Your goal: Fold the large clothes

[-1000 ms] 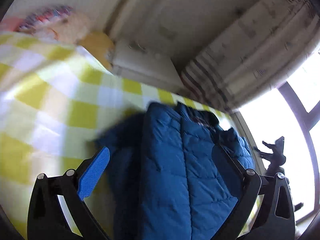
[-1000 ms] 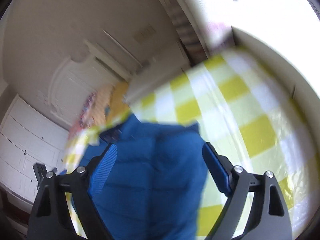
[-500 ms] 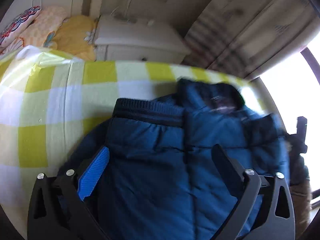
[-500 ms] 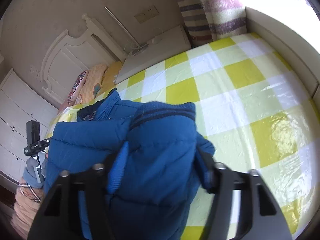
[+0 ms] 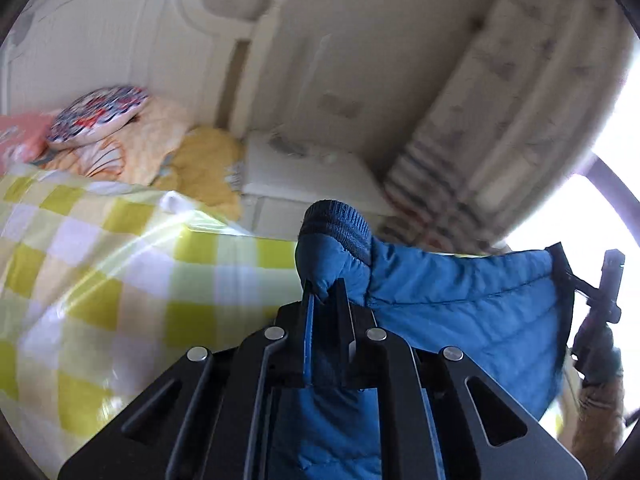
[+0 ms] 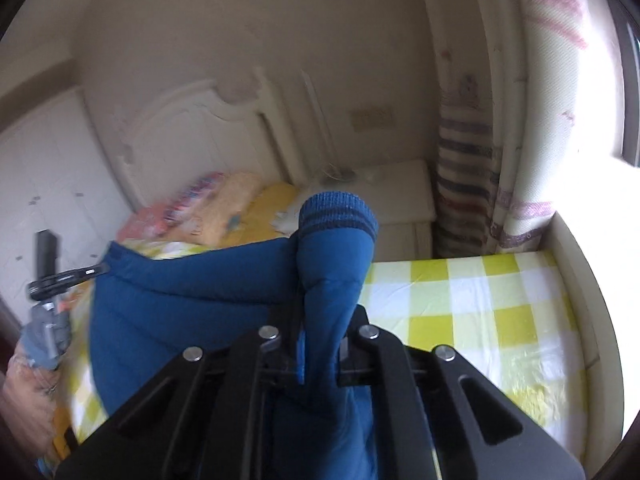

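A blue quilted puffer jacket (image 5: 460, 304) hangs lifted above the bed, stretched between both grippers. My left gripper (image 5: 325, 300) is shut on one sleeve near its ribbed cuff (image 5: 340, 224). My right gripper (image 6: 320, 320) is shut on the other sleeve below its striped ribbed cuff (image 6: 340, 212). The jacket body (image 6: 192, 296) spreads to the left in the right wrist view. The other gripper shows at the edge of each view, at right in the left wrist view (image 5: 604, 288) and at left in the right wrist view (image 6: 52, 276).
The bed has a yellow and white checked sheet (image 5: 100, 280) (image 6: 480, 312). Pillows (image 5: 120, 136) lie by the white headboard (image 6: 180, 136). A white nightstand (image 5: 312, 176) and a striped curtain (image 6: 472, 184) stand beyond. A bright window is at the right.
Both grippers closed on the jacket sleeves and lifted them off the bed. The jacket, which lay on the sheet, now hangs between them.
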Tool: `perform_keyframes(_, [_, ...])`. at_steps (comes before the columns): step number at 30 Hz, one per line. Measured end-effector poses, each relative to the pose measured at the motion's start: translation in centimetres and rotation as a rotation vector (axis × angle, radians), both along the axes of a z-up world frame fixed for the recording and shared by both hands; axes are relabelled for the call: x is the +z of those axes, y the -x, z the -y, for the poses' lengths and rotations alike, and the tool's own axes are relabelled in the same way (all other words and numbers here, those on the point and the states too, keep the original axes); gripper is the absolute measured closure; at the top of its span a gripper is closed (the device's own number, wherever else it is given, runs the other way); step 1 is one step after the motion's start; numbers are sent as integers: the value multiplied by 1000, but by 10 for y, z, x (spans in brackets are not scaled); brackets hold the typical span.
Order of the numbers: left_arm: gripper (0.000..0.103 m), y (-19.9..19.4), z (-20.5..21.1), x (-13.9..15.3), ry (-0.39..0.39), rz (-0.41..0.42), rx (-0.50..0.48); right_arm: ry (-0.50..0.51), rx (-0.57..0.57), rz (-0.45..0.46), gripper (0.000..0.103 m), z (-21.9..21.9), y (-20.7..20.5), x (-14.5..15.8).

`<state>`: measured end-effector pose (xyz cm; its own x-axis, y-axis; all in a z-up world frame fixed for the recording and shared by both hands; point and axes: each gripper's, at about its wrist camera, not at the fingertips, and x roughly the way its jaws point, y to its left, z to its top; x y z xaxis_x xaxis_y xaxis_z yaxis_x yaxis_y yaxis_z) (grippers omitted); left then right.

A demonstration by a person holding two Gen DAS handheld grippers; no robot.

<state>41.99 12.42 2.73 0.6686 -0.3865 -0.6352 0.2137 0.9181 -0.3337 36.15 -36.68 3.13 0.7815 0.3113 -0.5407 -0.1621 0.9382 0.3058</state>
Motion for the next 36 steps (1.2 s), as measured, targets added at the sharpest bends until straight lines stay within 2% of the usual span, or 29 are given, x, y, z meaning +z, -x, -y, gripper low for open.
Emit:
perform_keyframes(2, [92,-34,5,-31,-24,-80,42,8,-54,-108,95,-1,-51,-31])
perform_keyframes(3, [92,-49,10,-53,-51,-133,65,31,-83,-195,95,-2,-72,-60])
perform_keyframes(4, [92,-59,16,-79,-104,-181,90,37,-106,-273,92,-3,-83,-89])
perform_keyframes(5, [89,-64,18,-101,-108,-217,88,48,-115,-334,85,-5,-89,-116])
perform_keyframes(6, [87,-63,18,-119,-79,-226,88,38,-121,-339,77,-5,-89,-133])
perform_keyframes(7, [87,-57,14,-121,-62,-187,110,-20,-139,-290,77,2,-84,-139])
perform_keyframes(11, [81,-54,7,-119,-52,-171,134,-96,-153,-281,71,18,-82,-143])
perform_keyframes(12, [80,-53,5,-119,-45,-167,140,-84,-158,-283,66,18,-82,-142])
perform_keyframes(14, [80,-45,2,-112,-40,-138,171,-30,-200,-291,48,13,-80,-135])
perform_keyframes(15, [80,-40,4,-103,-57,-95,200,4,-228,-284,43,9,-74,-127])
perform_keyframes(16, [80,-24,4,-83,-103,0,259,41,-257,-233,43,5,-64,-110])
perform_keyframes(17, [75,-13,8,-67,-122,68,288,66,-272,-175,42,1,-54,-93])
perform_keyframes(19, [47,-1,26,-42,-129,146,258,103,-239,-84,37,-11,-43,-68])
perform_keyframes(20, [13,0,51,-30,-159,166,187,126,-189,-62,37,-25,-42,-57])
perform_keyframes(21, [4,-2,70,-25,-190,181,140,145,-139,-65,37,-41,-46,-51])
perform_keyframes(22, [4,-6,95,-23,-232,188,74,164,-84,-86,37,-59,-53,-49])
perform_keyframes(24, [4,-20,135,-31,-353,161,25,228,-24,-133,37,-88,-68,-54])
perform_keyframes(26, [4,-37,161,-51,-460,128,-7,342,-14,-195,37,-114,-89,-76])
perform_keyframes(28, [4,-55,175,-86,-573,73,-23,367,-3,-273,34,-121,-102,-112])
perform_keyframes(29, [4,-66,174,-108,-556,-11,-38,349,1,-279,34,-123,-105,-121])
perform_keyframes(30, [4,-71,169,-114,-515,-42,-34,328,-2,-274,33,-120,-107,-121])
perform_keyframes(36, [4,-70,159,-116,-456,-37,-26,235,17,-274,32,-110,-105,-128])
